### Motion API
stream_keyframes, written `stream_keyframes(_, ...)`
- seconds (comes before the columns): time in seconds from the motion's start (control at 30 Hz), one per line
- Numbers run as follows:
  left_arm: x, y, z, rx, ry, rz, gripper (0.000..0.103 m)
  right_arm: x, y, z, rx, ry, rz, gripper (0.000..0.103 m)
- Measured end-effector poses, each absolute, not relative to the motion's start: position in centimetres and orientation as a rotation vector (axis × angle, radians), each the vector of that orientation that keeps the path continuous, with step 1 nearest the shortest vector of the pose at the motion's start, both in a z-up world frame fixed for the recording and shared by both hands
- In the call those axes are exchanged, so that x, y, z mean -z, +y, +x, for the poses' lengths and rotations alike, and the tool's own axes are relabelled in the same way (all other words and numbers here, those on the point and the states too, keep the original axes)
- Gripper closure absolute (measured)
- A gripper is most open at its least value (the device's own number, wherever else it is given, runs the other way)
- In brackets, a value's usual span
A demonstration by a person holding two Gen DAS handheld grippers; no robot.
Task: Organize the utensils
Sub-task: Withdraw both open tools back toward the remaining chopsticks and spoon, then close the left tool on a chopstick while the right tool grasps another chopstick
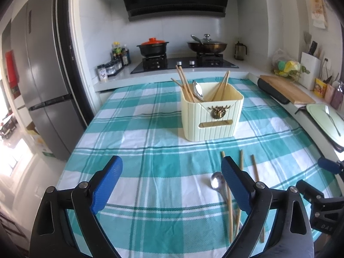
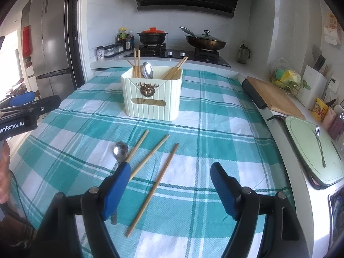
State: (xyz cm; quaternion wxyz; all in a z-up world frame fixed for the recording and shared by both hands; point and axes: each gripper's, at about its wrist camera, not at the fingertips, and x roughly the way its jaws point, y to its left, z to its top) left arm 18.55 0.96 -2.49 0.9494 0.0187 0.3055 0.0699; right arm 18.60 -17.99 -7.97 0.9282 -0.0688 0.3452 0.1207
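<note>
Both grippers hung wide apart, grasping nothing: left gripper [image 1: 172, 172] & right gripper [image 2: 169, 172] over the checked cloth [image 2: 215, 111]. Spoon [image 2: 120, 149] + three chopsticks [image 2: 153, 154] lay loose near them; holder [image 2: 152, 94] stood farther back w/ more utensils inside.

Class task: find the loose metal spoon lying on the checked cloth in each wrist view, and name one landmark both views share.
Left wrist view: the spoon lies lower right of centre, just left of the claw's right finger.
Right wrist view: the spoon lies lower left of centre, its handle running behind the claw's left finger.
Shared landmark: the cream utensil holder beyond it.
</note>
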Motion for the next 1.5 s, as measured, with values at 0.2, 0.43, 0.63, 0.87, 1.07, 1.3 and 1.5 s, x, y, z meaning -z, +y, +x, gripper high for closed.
stream_keyframes(0.2, 3.1, 1.0, 19.0, -0.138, 0.640, 0.035, 0.009, 8.7, -18.1, 19.1, -0.251, 0.744, -0.124, 0.021)
stream_keyframes(0.43, 4.7, 1.8, 19.1, -0.145, 0.680, 0.024, 0.008, 10.1, -18.3, 19.6, -0.240, 0.786, -0.104, 0.021)
stream_keyframes(0.63, 10.0, 3.9, 18.4, -0.156, 0.791, -0.033, 0.007, 11.1, -19.4, 19.6, -0.251, 0.803, -0.030, 0.019)
stream_keyframes(0.87, 13.0, 3.0, 17.9, -0.089, 0.863, -0.081, 0.007, 13.9, -20.4, 19.4, -0.206, 0.864, -0.045, 0.019)
stream_keyframes(1.07, 12.8, 0.9, 18.8, -0.002, 0.857, -0.071, 0.007, 14.7, -21.5, 19.7, -0.194, 0.866, 0.006, 0.020)
stream_keyframes(1.3, 13.0, -0.7, 19.8, 0.052, 0.865, -0.061, 0.009, 15.6, -21.1, 20.3, -0.227, 0.880, 0.014, 0.040)
stream_keyframes(1.5, 13.9, -2.3, 21.0, 0.095, 0.887, -0.037, 0.022, 16.3, -19.4, 21.2, -0.297, 0.900, 0.002, 0.057)
